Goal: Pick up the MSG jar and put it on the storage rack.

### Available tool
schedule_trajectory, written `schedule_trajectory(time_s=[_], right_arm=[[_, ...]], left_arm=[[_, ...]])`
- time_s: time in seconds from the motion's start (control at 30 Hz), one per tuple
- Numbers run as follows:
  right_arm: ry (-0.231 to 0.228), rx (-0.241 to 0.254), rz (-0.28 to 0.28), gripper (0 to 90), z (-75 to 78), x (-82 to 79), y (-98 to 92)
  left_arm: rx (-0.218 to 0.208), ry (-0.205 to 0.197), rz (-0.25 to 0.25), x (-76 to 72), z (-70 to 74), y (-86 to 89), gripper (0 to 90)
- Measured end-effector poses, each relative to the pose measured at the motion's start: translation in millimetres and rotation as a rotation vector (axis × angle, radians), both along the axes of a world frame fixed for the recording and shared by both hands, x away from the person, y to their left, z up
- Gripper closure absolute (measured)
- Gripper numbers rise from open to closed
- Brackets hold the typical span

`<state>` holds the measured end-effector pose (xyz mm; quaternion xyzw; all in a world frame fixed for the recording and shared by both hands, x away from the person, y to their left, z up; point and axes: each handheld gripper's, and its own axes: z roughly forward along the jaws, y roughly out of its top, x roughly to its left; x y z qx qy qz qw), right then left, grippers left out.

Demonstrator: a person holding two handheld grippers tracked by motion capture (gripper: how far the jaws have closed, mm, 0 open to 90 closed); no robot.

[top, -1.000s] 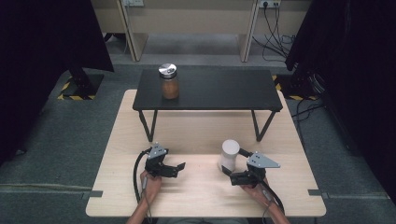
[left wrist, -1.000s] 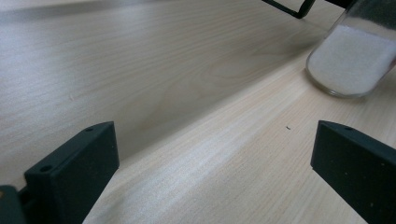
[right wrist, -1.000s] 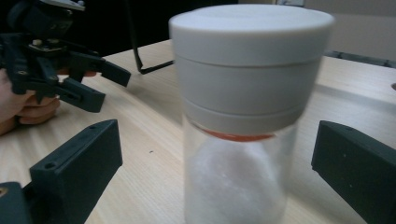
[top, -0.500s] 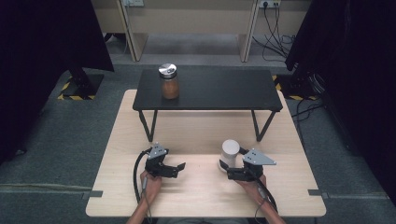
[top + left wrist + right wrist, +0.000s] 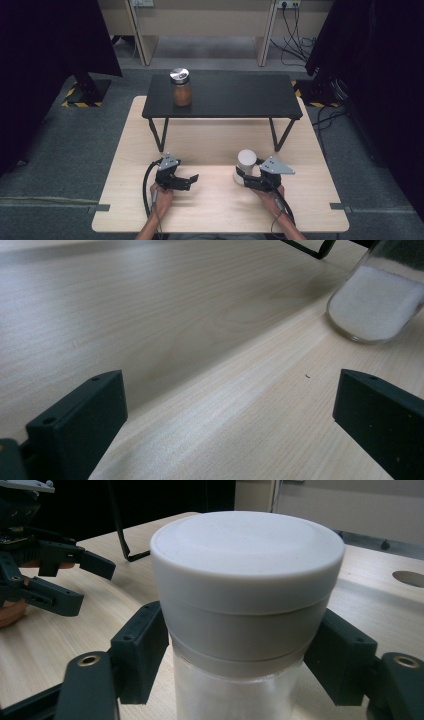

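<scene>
Right gripper [image 5: 243,178] just closed, pinching white-lidded jar [image 5: 246,162] below lid.
Left gripper [image 5: 192,181] spread, idle at 9 o'clock; next: lift straight, keep upright.

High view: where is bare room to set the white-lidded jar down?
The black shelf is bare right of the brown jar. The wooden table is bare between the left gripper and the white-lidded jar, also under the shelf.
</scene>
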<state>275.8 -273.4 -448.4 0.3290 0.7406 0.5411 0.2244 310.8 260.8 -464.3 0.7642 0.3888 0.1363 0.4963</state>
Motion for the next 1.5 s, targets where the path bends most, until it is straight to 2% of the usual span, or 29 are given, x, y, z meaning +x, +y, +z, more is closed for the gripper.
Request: schedule_trajectory(time_s=[0.1, 0.43, 0.93, 1.2, 1.5], right_arm=[[-0.001, 0.008, 0.002, 33.6, -1.0, 0.8, -2.3], [-0.027, -0.01, -0.012, 35.2, -1.2, -3.9, 2.0], [-0.02, -0.018, -0.026, 35.5, 4.1, -6.5, 3.0], [-0.026, 0.011, -0.029, 35.5, 14.9, -5.1, -0.1], [-0.032, -0.001, -0.01, 35.5, 40.5, -1.3, 3.2]], left_arm=[[0.0, 0.0, 0.0, 0.0, 0.0, -0.1, 0.2], [0.0, 0.0, 0.0, 0.1, 0.0, 0.0, 0.2], [-0.002, 0.002, 0.001, 0.3, -0.1, 0.3, 0.2], [-0.006, 0.003, 0.002, 0.3, -0.3, 0.7, 0.2], [-0.005, 0.004, 0.002, 0.5, -0.2, 0.7, 0.3]])
